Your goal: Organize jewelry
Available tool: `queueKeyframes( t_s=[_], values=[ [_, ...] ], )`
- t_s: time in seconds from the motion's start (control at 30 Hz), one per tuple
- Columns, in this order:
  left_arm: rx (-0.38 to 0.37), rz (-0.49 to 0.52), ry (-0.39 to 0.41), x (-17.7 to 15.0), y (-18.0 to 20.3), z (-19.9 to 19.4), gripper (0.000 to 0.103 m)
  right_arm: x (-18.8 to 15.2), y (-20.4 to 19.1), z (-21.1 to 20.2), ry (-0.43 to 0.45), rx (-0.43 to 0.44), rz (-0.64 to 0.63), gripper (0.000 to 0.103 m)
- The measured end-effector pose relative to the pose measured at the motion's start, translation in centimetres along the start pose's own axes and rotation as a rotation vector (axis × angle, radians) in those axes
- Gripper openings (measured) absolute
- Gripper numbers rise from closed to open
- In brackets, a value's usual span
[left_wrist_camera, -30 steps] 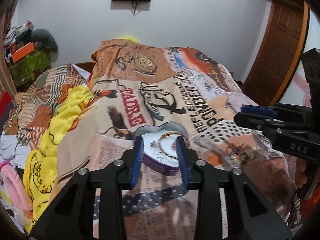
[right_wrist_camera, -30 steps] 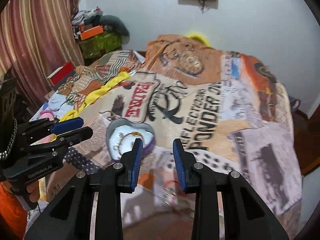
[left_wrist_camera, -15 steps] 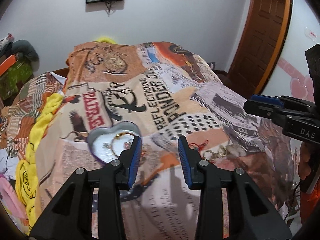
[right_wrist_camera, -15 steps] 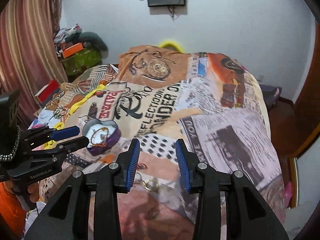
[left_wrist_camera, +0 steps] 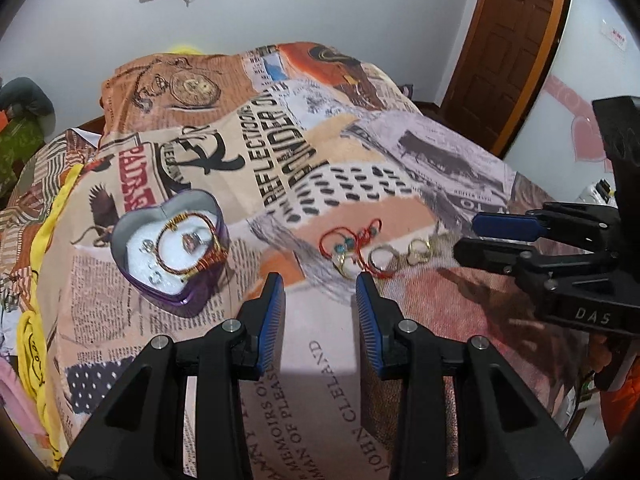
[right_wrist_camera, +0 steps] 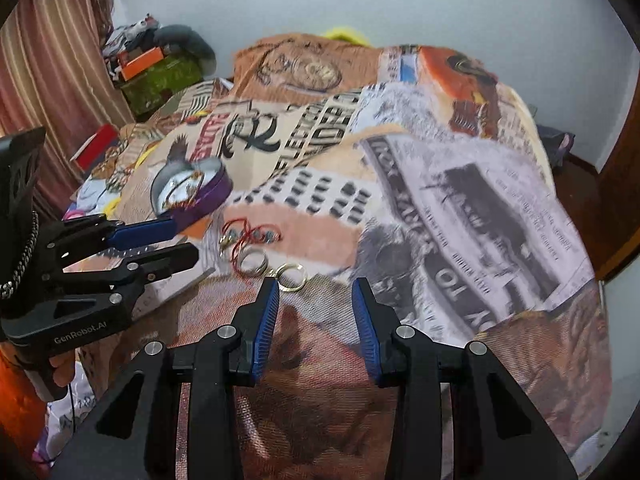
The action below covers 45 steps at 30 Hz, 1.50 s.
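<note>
A purple heart-shaped tin [left_wrist_camera: 134, 276] with a white lining holds a gold-and-red bangle [left_wrist_camera: 188, 246] and small rings. To its right, loose on the printed bedspread, lie a red string bracelet [left_wrist_camera: 352, 238] and a few gold rings [left_wrist_camera: 382, 258]. My left gripper [left_wrist_camera: 319, 285] hovers open just short of the bracelet, with nothing between its fingers. My right gripper [right_wrist_camera: 315, 286] is open and empty too, and a gold ring [right_wrist_camera: 292, 276] lies just beyond its left fingertip. The tin [right_wrist_camera: 208, 194] lies farther back on the left in the right wrist view.
The bedspread [left_wrist_camera: 400, 168] covers a bed that drops off at the right. A yellow cloth [left_wrist_camera: 36, 300] and clutter lie along the left. A wooden door [left_wrist_camera: 508, 40] stands at the back right, a curtain [right_wrist_camera: 52, 80] at the left.
Both grippers moved right and down from the tin toward the loose bracelet and rings. The tin slid to the left in both views. Both grippers stay empty.
</note>
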State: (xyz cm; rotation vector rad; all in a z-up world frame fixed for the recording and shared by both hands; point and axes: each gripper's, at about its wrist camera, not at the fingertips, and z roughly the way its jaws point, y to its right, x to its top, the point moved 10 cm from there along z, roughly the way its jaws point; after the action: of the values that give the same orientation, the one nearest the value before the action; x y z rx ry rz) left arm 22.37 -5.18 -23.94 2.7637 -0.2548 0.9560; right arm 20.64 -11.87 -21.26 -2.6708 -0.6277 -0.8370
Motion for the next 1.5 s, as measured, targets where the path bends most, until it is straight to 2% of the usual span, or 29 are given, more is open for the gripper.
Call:
queueKeyframes(
  t_s=[0.37,0.7,0.8,0.9,0.97,1.03,1.1,1.33,1.5],
  values=[
    [-0.004,-0.007,-0.015,-0.4,-0.7,0.7,0.037,-0.1,-1.3,2.4,-0.05,0.041,-0.035,0.034],
    [-0.03,0.036,-0.01,0.1,0.3,1.7,0.037,0.3,-1.8,2.8,-0.015,0.065,-0.058,0.034],
    [-0.04,0.04,-0.012,0.2,0.5,2.0,0.037,0.4,-1.8,2.9,-0.014,0.071,-0.058,0.023],
    [-0.052,0.033,-0.008,0.5,0.6,2.2,0.037,0.5,-1.7,2.9,-0.008,0.084,-0.046,0.023],
    [-0.064,0.02,-0.004,0.7,0.5,2.2,0.034,0.5,-1.6,2.8,-0.001,0.09,-0.036,0.022],
    [-0.071,0.008,-0.005,0.8,0.4,2.4,0.026,0.5,-1.5,2.7,0.003,0.091,-0.03,0.02],
    [-0.084,-0.01,-0.006,1.0,0.3,2.4,0.021,0.5,-1.5,2.7,0.001,0.094,-0.027,0.008],
    [-0.13,-0.059,-0.01,1.4,0.2,3.0,0.006,0.2,-1.3,2.6,0.004,0.078,-0.033,0.008],
    [-0.115,-0.033,0.005,1.3,0.8,2.8,0.005,0.1,-1.1,1.7,0.012,0.067,-0.04,0.008]
  ],
)
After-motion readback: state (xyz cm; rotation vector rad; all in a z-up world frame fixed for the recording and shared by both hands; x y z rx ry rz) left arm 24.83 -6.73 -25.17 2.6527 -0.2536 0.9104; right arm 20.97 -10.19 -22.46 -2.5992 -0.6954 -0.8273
